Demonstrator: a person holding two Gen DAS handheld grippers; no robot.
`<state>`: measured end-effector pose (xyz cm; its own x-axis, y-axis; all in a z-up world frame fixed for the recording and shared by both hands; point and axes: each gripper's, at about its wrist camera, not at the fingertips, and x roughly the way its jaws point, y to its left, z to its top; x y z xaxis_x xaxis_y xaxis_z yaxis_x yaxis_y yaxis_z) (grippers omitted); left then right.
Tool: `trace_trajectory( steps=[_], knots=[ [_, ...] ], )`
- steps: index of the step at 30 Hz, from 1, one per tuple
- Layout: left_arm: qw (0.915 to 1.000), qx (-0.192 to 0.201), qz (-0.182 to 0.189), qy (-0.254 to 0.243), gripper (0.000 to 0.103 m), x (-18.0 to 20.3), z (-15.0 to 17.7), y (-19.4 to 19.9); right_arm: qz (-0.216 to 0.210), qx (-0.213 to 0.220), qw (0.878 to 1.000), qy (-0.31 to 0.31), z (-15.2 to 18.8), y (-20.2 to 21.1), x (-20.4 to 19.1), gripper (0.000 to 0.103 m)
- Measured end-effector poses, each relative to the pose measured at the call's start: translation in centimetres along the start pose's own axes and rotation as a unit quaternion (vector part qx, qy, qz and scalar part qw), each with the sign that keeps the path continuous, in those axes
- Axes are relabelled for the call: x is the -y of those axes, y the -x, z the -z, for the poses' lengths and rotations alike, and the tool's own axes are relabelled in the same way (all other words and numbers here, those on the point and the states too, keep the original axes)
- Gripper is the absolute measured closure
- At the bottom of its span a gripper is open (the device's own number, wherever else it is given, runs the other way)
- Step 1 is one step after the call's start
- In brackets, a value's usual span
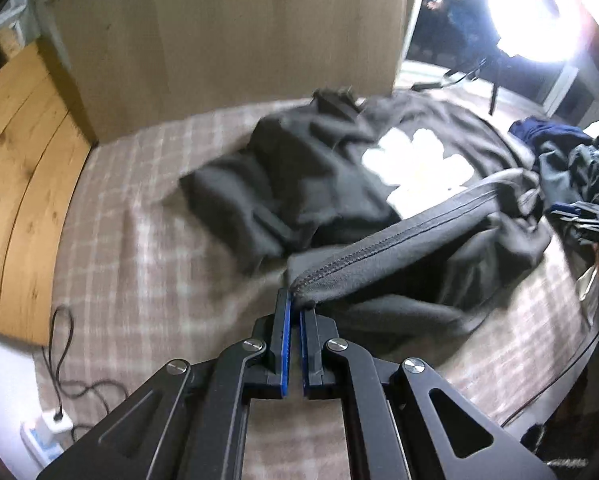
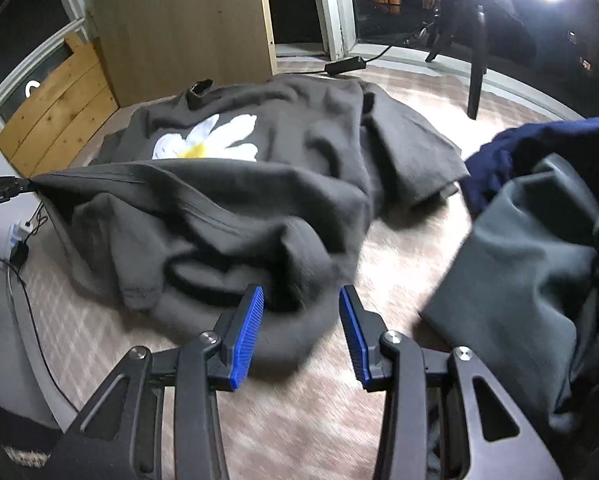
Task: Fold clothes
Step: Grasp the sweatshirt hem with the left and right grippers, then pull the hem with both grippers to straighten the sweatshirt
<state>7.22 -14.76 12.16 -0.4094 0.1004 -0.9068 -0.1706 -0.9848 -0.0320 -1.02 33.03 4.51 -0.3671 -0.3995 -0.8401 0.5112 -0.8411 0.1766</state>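
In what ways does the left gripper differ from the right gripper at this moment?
The left gripper is shut on the hem of the dark grey sweatshirt; the right gripper stands open and grips nothing. The left gripper pulls its hem taut off the checked blanket; the right gripper only hovers over a loose fold of the same sweatshirt. Both have black frames with blue pads and point down at the sweatshirt.

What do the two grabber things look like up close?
Both are matte black metal with flat linkage arms joined by round silver pins, and the outer arms have long slots cut through them. Each finger ends in a bright blue pad. On the right gripper the pads are ribbed with fine ridges. On the left gripper only their thin blue edges show. No cables or markings are visible on them.
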Motion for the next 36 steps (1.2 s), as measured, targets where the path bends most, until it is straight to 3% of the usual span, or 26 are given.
trace_trajectory(
  steps=[5,9,10,11,12,15,17,19,23,26,33,36],
  knots=[
    [0.9998,-0.021,-0.006,0.001,0.1,-0.3,0.5,-1.6,-0.003,0.007,1.0,0.003,-1.0,-0.7,0.9,0.064],
    [0.9996,-0.024,-0.008,-0.011,0.1,0.6,0.1,-2.0,-0.034,-0.004,0.999,-0.015,-2.1,-2.4,0.8,0.064],
    [0.9995,-0.024,-0.009,-0.015,0.1,0.8,0.0,-2.0,-0.038,-0.006,0.999,-0.017,-2.1,-2.6,0.6,0.067],
    [0.9995,-0.025,-0.011,-0.019,0.1,1.0,-0.1,-2.0,-0.043,-0.008,0.999,-0.02,-2.1,-2.7,0.4,0.076],
    [0.9994,-0.025,-0.011,-0.021,0.1,1.1,-0.2,-2.0,-0.047,-0.01,0.999,-0.021,-2.2,-2.9,0.2,0.077],
    [0.9994,-0.024,-0.008,-0.021,0.1,1.0,-0.3,-1.9,-0.113,0.015,0.993,0.024,-0.9,0.3,-3.3,0.077],
    [0.9994,-0.026,-0.009,-0.02,0.1,0.9,-0.4,-2.0,-0.135,0.016,0.989,0.063,-0.2,1.8,-4.7,0.077],
    [0.9994,-0.03,-0.008,-0.018,0.1,1.0,-0.3,-2.4,-0.109,0.013,0.992,0.06,-0.3,2.0,-4.0,0.077],
    [0.999,-0.037,-0.009,-0.021,0.1,1.4,-0.3,-3.0,-0.102,0.038,0.994,-0.016,-1.6,1.2,-0.2,0.077],
    [0.9985,-0.044,-0.012,-0.032,0.1,1.8,-0.3,-3.3,-0.092,0.038,0.995,-0.006,-2.9,-0.5,0.4,0.077],
    [0.998,-0.052,-0.013,-0.033,0.1,1.8,-0.4,-3.6,-0.076,-0.038,0.996,0.028,-3.5,-4.8,1.0,0.077],
    [0.9978,-0.056,-0.012,-0.035,0.1,1.9,-0.4,-3.9,-0.079,-0.039,0.996,0.024,-2.5,-4.9,1.0,0.075]
  ],
)
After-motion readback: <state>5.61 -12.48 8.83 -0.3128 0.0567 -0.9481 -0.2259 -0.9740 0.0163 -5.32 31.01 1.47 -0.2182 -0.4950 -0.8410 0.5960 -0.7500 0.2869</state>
